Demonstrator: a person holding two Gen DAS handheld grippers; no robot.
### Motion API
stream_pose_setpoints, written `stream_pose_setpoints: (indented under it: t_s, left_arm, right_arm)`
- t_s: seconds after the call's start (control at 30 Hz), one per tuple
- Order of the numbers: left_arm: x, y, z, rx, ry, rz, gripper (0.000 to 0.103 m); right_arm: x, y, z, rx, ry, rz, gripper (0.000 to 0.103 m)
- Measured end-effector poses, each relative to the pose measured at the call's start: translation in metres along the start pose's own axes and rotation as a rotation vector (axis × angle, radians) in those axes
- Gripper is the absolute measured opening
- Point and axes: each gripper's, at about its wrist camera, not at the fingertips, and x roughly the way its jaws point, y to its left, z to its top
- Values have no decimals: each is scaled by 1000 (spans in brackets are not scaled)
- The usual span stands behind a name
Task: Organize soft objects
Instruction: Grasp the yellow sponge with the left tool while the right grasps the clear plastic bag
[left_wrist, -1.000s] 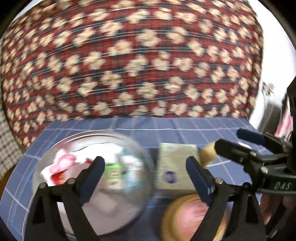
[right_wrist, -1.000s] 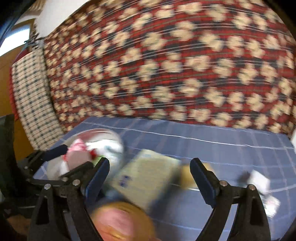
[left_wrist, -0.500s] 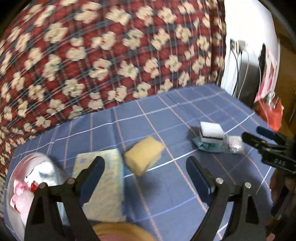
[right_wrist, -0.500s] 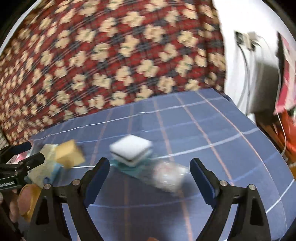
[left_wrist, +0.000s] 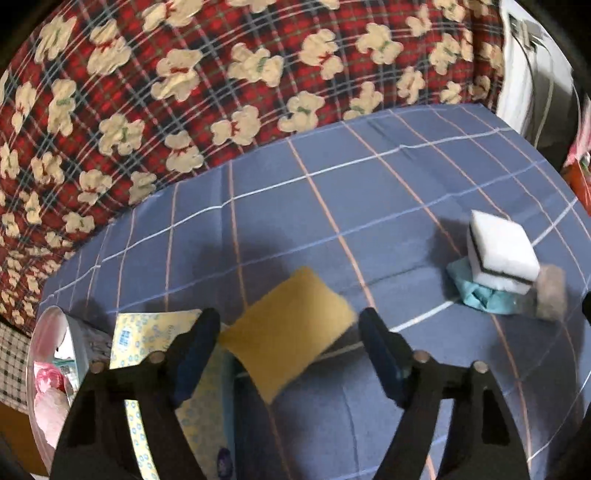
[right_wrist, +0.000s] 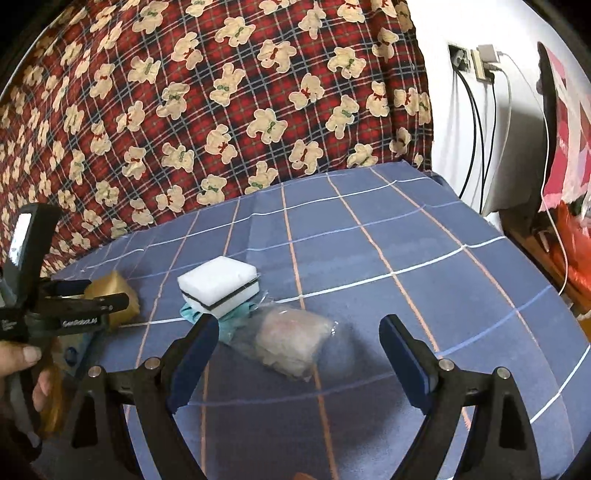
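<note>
Blue checked cloth (right_wrist: 369, 258) covers the work surface, backed by a red teddy-bear plaid cover (right_wrist: 221, 92).

Left wrist view, near to far:
- Left gripper (left_wrist: 286, 349), lower centre: its jaws have just been closing, yet the pads do not press on the yellow sponge (left_wrist: 288, 332) between them.
- Clear bowl (left_wrist: 48, 369), lower left edge: already holds pink and white soft items.
- Yellow tissue pack (left_wrist: 147, 336) lies beside the bowl.

Right wrist view:
- Right gripper (right_wrist: 295, 358), jaws wide and empty, hangs over the clear-wrapped bundle (right_wrist: 291, 339).
- White sponge (right_wrist: 218, 282), mid-left, rests on a teal cloth (right_wrist: 236, 314).

Judgement: sorting is partly done; four or more items remain loose.
</note>
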Motion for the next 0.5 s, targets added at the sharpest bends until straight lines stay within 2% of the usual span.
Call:
stream_pose_setpoints:
  t_s: [0.1,0.17,0.27,0.4,0.5]
  left_arm:
    - [-2,-13,-2,52,-11,16,70]
    - [1,-15,-1,76,-6,42,54]
    - [1,-11,1,84,-1,27,42]
    - [-13,-4,3,61,-33,-5,40]
    - [-35,-8,-1,46,-74,-58,40]
  right_arm:
    - [5,-3,0,13,9,-1,90]
    - [9,-4,0,13,18,-8,90]
    - [14,-3,0,2,35,-19,90]
    - [25,-2,1,-17,79,-43,90]
    - [36,-2,1,-18,114,-47,90]
